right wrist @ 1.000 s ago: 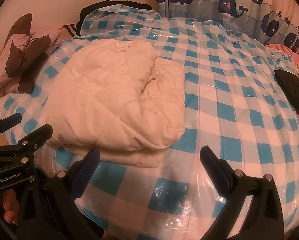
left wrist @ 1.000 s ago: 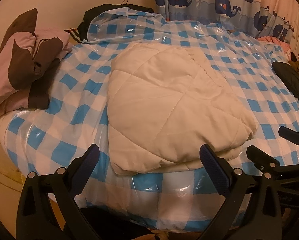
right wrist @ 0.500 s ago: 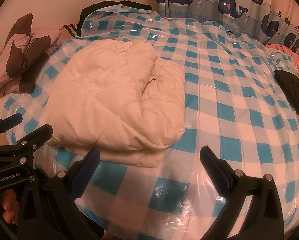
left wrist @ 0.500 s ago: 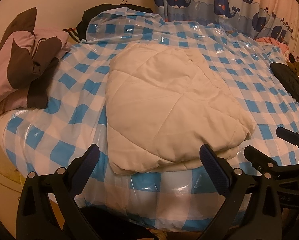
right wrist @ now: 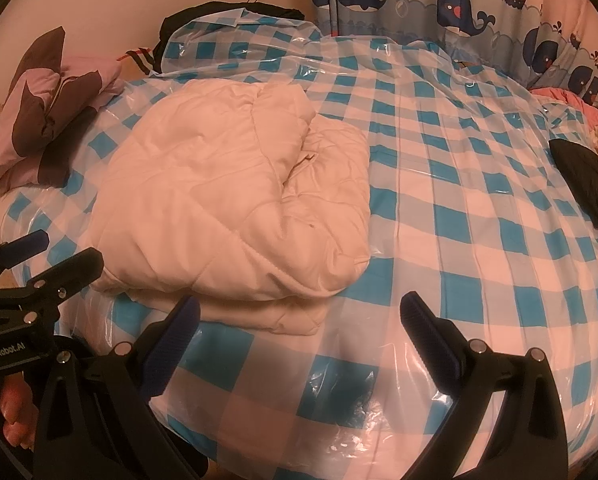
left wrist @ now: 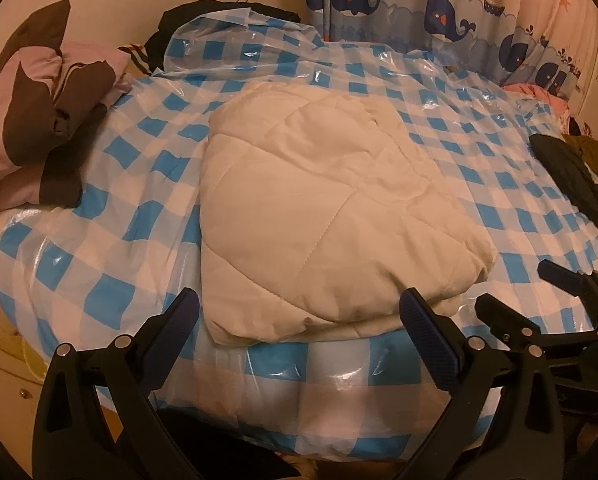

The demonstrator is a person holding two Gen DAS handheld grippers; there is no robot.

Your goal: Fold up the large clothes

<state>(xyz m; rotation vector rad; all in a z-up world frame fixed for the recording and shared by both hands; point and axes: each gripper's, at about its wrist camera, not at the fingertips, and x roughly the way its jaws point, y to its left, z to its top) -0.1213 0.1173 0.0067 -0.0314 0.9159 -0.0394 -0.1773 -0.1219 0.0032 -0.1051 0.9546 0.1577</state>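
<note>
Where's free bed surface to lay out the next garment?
Widest bare checkered cover lies right of the folded cream quilt, up to the dark garment and whale curtain. A narrower strip separates quilt and pink-brown bedding. Back-left corner is crowded.

Right gripper hangs wide open and empty above the checked plastic sheet. Folded cream quilt lies at ten o'clock; the left gripper pokes in at nine, also open.
</note>
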